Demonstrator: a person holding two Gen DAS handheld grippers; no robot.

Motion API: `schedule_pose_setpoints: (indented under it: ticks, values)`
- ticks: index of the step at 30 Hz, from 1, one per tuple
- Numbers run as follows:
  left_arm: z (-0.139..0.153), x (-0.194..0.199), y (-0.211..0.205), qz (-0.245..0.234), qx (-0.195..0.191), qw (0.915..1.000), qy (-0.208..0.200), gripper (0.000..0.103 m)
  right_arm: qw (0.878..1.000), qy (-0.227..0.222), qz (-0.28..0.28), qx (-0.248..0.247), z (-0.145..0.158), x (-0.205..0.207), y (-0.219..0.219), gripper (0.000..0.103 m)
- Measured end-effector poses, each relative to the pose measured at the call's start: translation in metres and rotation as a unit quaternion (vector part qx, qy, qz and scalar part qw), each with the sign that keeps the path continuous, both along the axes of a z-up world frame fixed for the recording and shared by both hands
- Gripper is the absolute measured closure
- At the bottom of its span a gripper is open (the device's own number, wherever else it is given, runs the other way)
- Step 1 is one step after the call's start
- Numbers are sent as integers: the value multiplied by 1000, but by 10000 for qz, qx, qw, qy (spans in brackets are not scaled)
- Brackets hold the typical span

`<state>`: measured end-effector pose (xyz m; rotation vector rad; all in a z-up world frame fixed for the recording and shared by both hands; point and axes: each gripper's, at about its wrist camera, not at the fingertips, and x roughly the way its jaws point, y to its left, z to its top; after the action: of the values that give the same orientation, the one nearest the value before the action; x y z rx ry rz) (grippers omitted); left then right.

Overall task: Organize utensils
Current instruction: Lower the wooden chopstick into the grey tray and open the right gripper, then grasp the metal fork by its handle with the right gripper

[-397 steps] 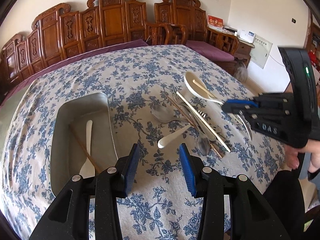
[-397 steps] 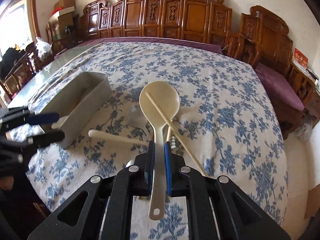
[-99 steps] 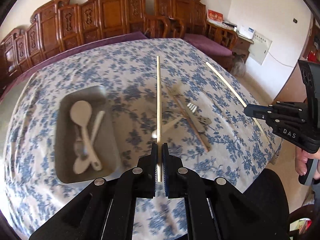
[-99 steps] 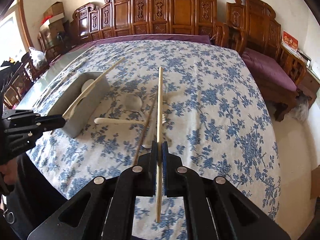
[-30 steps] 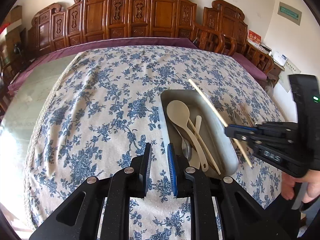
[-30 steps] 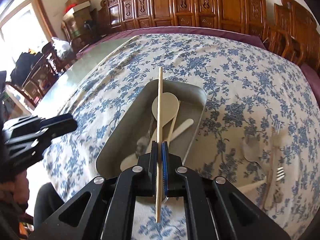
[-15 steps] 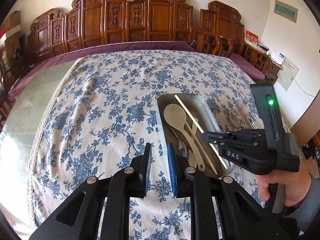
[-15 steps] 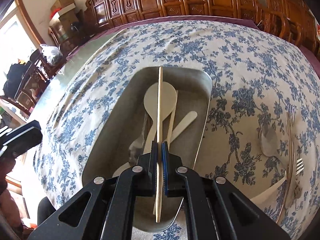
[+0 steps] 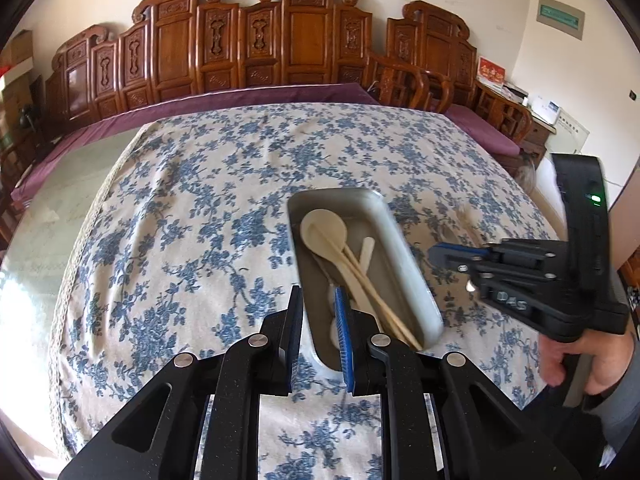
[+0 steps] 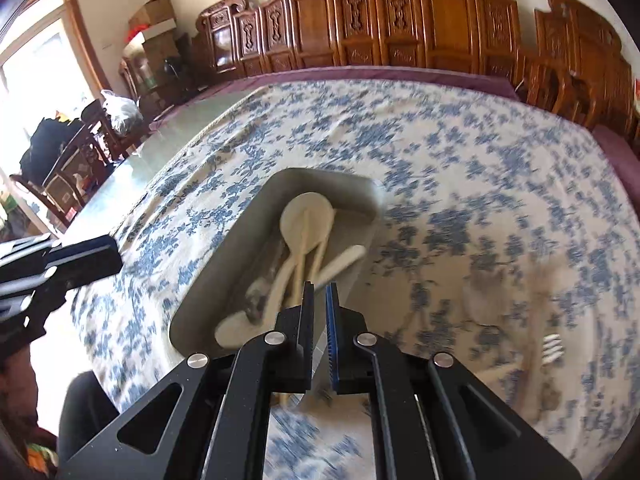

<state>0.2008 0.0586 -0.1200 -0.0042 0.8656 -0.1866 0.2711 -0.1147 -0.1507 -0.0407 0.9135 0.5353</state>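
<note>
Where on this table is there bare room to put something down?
The cloth left of the tray and beyond it toward the chairs is bare. Crowded: inside the tray, and right of it, where utensils lie.

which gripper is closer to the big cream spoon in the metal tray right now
Right, though only narrowly. The right gripper hangs over the tray's near end, above the cream spoon's handle. The left gripper hovers at the tray's near-left corner, straddling its wall.

Right wrist view motion-blurred — utensils on the cloth (image 10: 548,344) at 3 o'clock smear, kinds unreadable. Tray (image 9: 404,256) near end hidden behind left gripper (image 9: 318,336) at 6 o'clock. Hand (image 9: 580,364) at 4 o'clock cut by the frame edge.
</note>
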Motion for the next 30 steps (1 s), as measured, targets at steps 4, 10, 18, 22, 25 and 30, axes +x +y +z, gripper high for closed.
schedule_pose_setpoints:
  ticks: [4, 10, 18, 22, 25, 30]
  values:
    - [1, 0, -14, -97, 4, 9999, -34, 87, 9994, -254, -197, -151, 10, -12, -41, 95]
    - [-2, 3, -40, -233, 15, 9997, -30, 81, 9965, -382, -671, -330, 8, -16, -105, 88]
    - [-10, 6, -77, -438, 22, 9990, 42, 74, 9913, -161, -1260, -345, -23, -5, -170, 86]
    - [-16, 7, -94, -539, 47, 9985, 88, 74, 9909, -101, -1320, -250, -43, -3, -178, 86]
    - [-22, 8, -107, -623, 94, 9979, 148, 74, 9914, 2, -1298, -185, -56, 1, -176, 86]
    - [-31, 14, -124, -710, 160, 9972, 198, 74, 9933, 134, -1125, -215, -73, 9, -170, 85]
